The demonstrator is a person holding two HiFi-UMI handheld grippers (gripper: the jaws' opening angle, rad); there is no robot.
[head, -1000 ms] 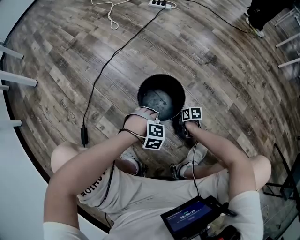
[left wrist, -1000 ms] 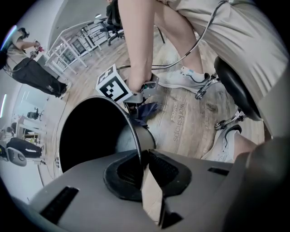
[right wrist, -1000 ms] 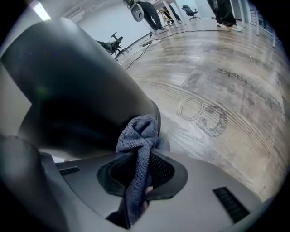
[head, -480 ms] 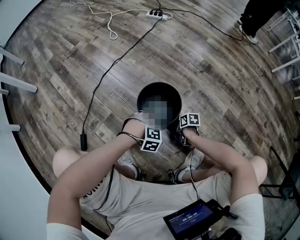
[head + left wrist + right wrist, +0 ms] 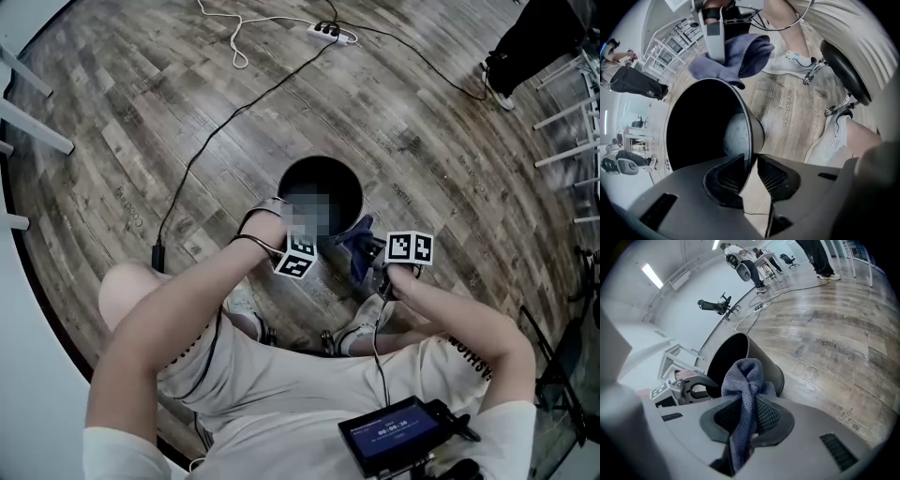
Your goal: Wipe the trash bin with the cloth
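The black round trash bin (image 5: 321,192) stands on the wood floor in front of my feet. My left gripper (image 5: 291,239) is at its near rim. In the left gripper view the thin bin wall (image 5: 752,136) runs between the jaws of the left gripper (image 5: 751,161). They have just been opening, and floor shows in the gap beside the wall. My right gripper (image 5: 380,253) hangs right of the bin, shut on a bunched blue-grey cloth (image 5: 361,246). In the right gripper view the cloth (image 5: 745,376) stands up out of the gripper (image 5: 747,408), in front of the bin (image 5: 773,369).
A black cable and a white one lead to a power strip (image 5: 333,31) on the far floor. A person's legs (image 5: 539,37) stand at the far right, by white frame legs. My shoes (image 5: 361,333) and a stool base (image 5: 843,70) are close behind the bin.
The right gripper has lifted the cloth up from the bin's near side and moved it right. The left hand has stayed at the rim.
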